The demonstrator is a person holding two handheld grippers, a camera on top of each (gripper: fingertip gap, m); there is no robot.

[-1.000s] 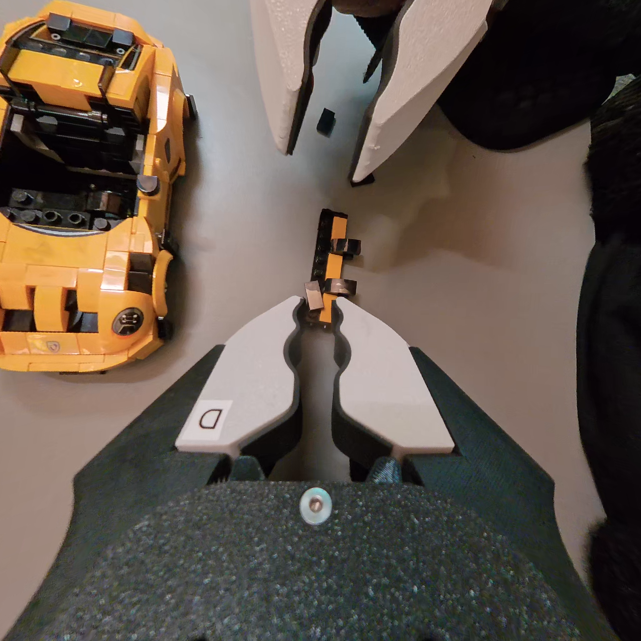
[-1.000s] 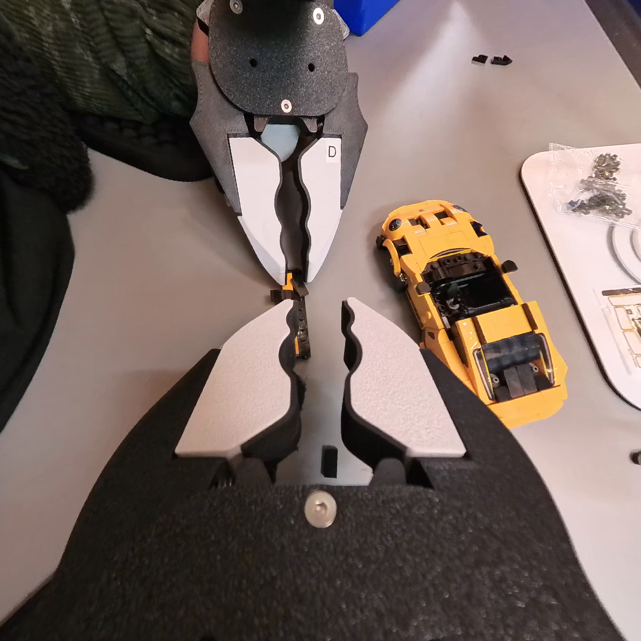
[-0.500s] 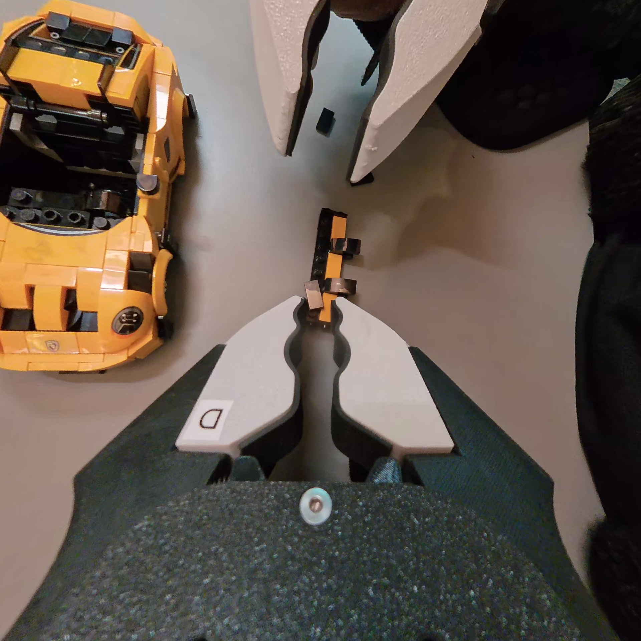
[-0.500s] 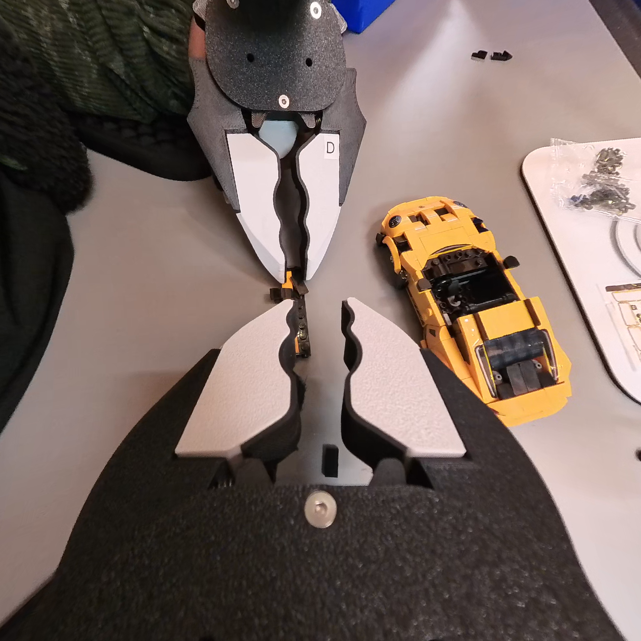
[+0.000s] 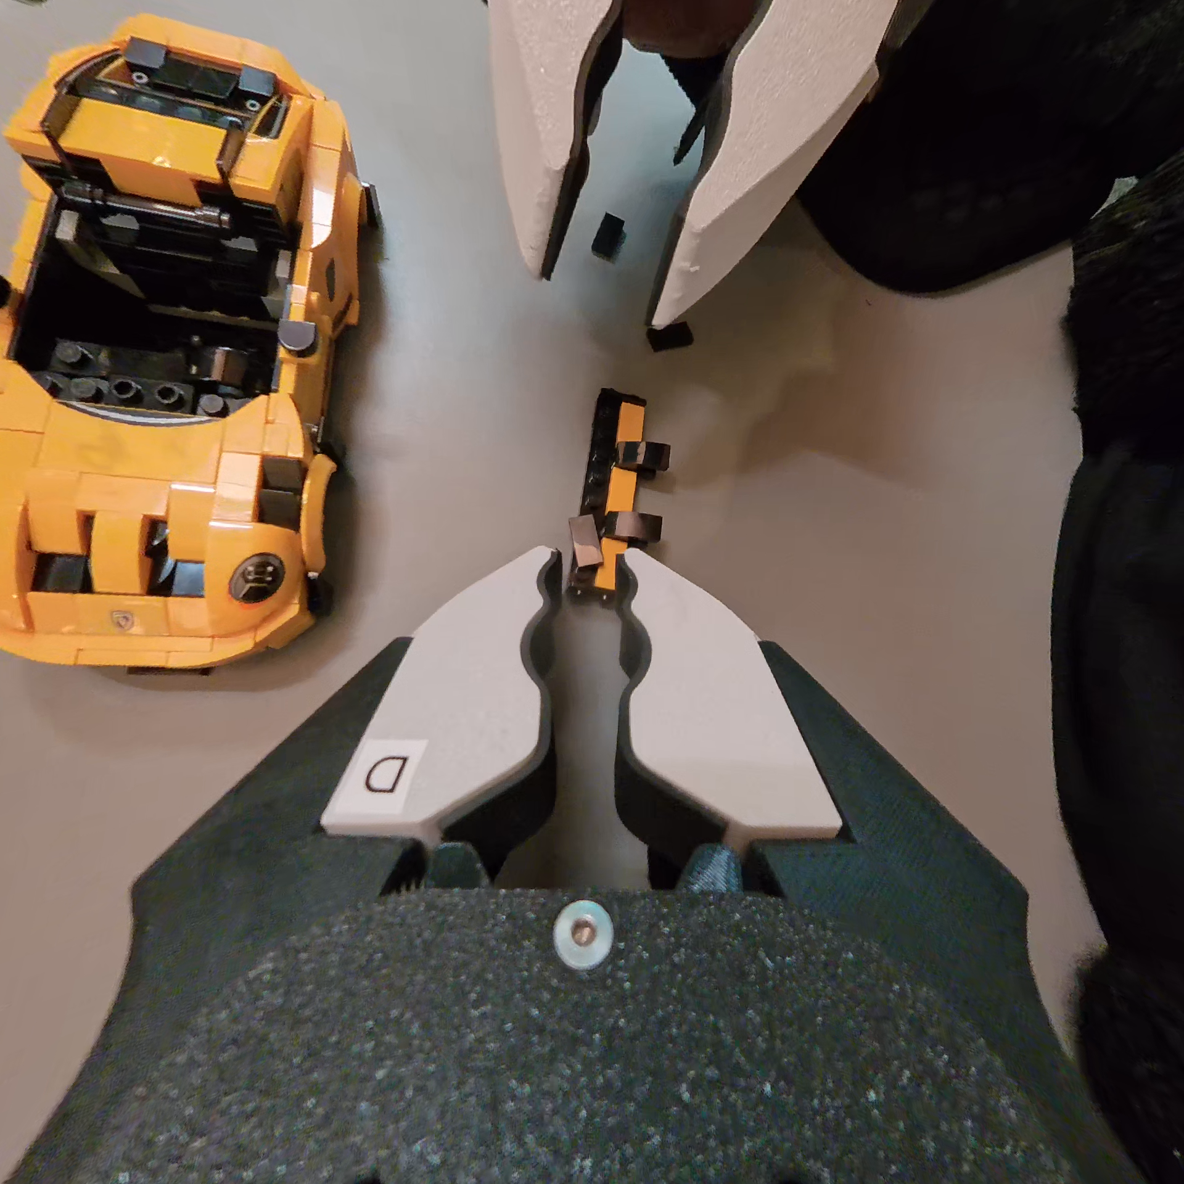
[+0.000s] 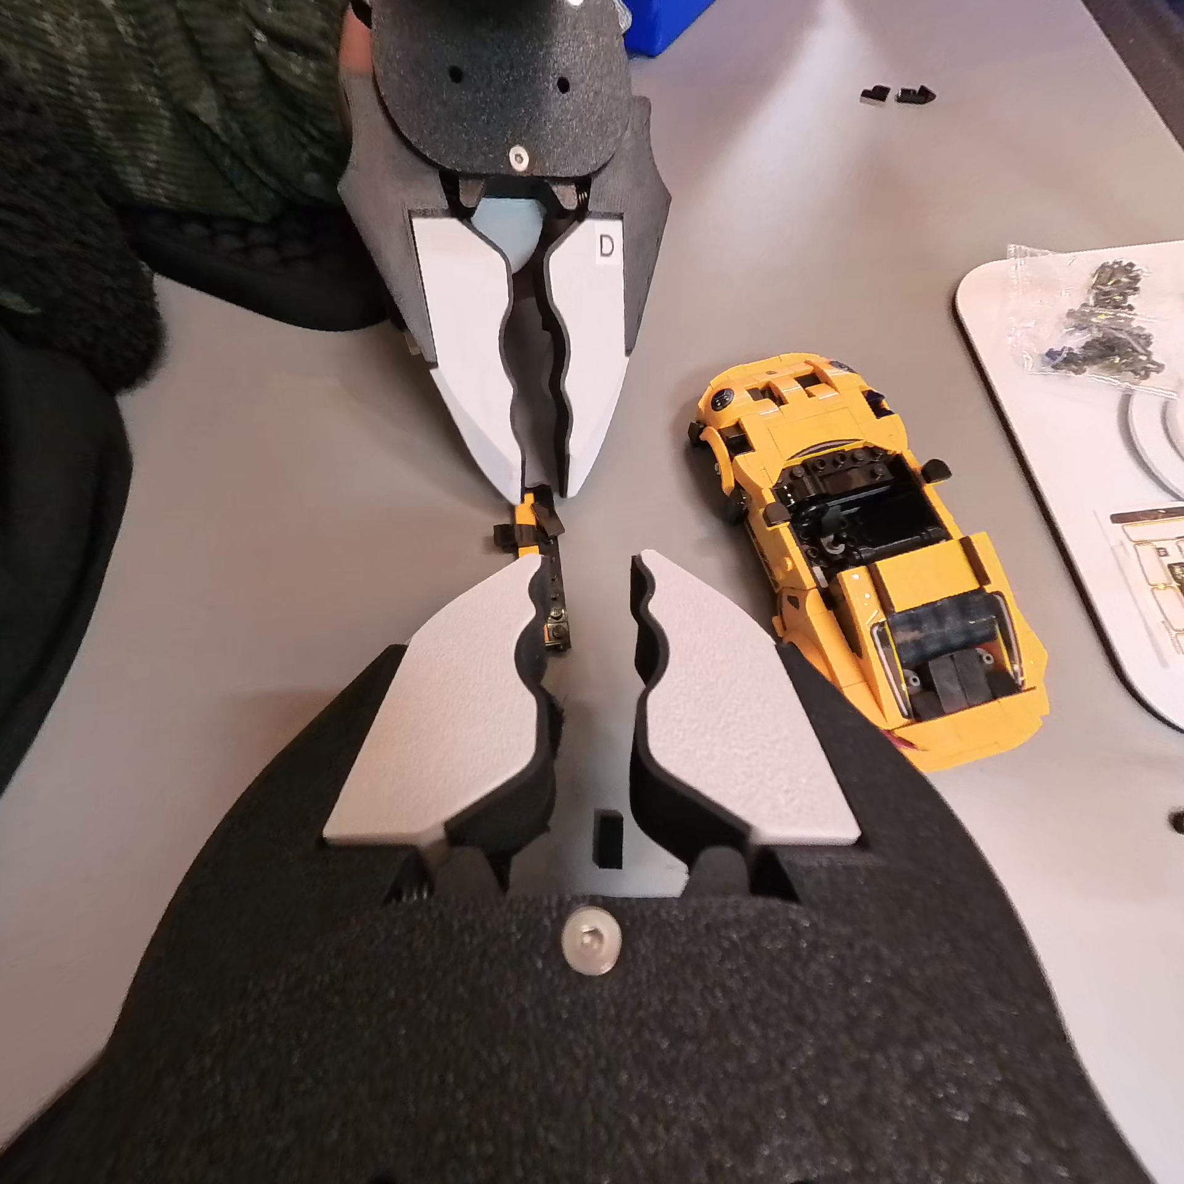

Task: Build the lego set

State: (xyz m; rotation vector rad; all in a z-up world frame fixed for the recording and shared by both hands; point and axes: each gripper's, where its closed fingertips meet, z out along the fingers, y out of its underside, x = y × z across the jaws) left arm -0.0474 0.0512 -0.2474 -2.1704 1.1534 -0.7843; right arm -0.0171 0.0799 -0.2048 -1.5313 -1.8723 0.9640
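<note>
Grey table open around strip

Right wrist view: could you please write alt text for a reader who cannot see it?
The left tool grips one end of a narrow black and orange Lego strip, which reaches toward the open right tool on a grey table. A mostly built orange Lego car stands to the right, beside a white tray holding a bag of small parts.

Right gripper gapes around brick strip beside yellow car.
</note>
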